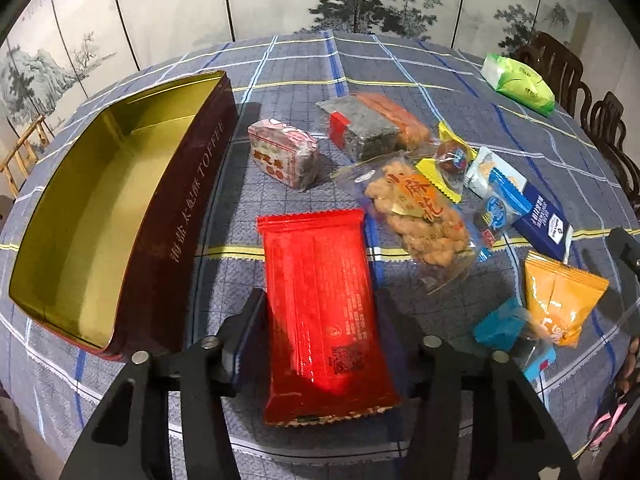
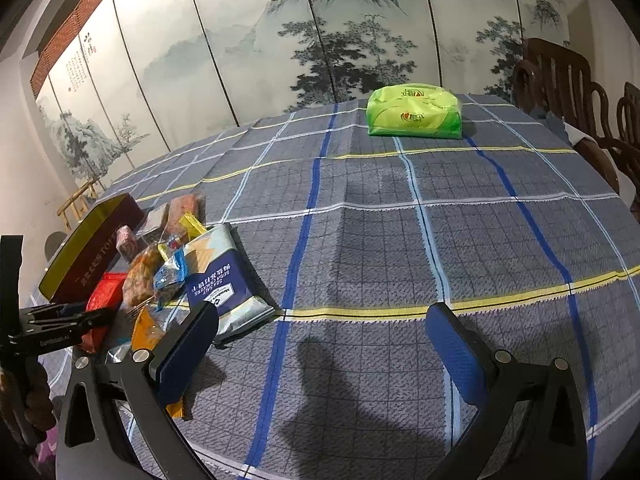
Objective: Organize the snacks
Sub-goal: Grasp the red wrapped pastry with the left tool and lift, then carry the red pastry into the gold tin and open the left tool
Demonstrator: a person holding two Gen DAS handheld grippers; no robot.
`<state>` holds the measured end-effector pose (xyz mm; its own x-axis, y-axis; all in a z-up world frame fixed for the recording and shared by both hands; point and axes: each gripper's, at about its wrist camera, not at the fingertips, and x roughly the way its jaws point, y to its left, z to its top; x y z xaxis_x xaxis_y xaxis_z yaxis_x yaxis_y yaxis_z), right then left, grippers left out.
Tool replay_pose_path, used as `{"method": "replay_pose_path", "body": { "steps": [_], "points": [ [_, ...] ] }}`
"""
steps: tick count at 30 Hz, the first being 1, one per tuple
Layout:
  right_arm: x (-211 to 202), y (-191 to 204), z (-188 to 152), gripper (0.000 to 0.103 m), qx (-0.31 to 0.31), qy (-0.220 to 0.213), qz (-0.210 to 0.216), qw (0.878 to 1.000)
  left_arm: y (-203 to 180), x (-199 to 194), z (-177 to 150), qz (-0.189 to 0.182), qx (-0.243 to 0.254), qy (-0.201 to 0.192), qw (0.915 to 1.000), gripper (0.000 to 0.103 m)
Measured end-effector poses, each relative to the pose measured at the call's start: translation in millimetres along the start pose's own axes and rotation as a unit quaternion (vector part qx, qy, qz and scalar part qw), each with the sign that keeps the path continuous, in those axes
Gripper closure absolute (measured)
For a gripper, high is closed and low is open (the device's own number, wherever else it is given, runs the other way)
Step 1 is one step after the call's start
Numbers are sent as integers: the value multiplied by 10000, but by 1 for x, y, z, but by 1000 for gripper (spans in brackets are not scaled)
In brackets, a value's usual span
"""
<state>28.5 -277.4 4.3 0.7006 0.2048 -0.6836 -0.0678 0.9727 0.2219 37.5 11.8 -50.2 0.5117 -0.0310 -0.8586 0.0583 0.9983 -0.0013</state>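
A blue-grey checked tablecloth [image 2: 360, 240] covers the table. A green tissue pack [image 2: 414, 112] lies at its far side, before a folding screen [image 2: 280, 40] painted with pines; dark wooden chairs [image 2: 560, 76] stand alongside.

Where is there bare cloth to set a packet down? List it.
Free: the plaid tablecloth between the green tissue pack and the soda cracker pack, and the empty toffee tin. Crowded: the snack pile right of the tin, around the red packet.

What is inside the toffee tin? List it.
Nothing: the tin shows only its bare gold floor and walls. Its near wall hides a strip of floor along that side, so anything small there cannot be seen.
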Motion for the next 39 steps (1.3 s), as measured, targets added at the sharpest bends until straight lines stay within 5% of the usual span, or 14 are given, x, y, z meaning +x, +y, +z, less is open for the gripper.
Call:
{"method": "replay_pose_path", "body": {
  "steps": [8, 21, 39],
  "points": [
    [2, -2, -1, 0, 37, 0, -15, 10000, -5, 0, 4, 22, 285, -159, 9995, 63],
    [7, -3, -1, 0, 91, 144, -153, 9997, -20, -62, -5, 260, 582, -816, 9946, 64],
    [15, -3, 0, 0, 92, 373, -505, 9980, 35, -78, 16, 474, 340, -870, 9945, 64]
  ]
}}
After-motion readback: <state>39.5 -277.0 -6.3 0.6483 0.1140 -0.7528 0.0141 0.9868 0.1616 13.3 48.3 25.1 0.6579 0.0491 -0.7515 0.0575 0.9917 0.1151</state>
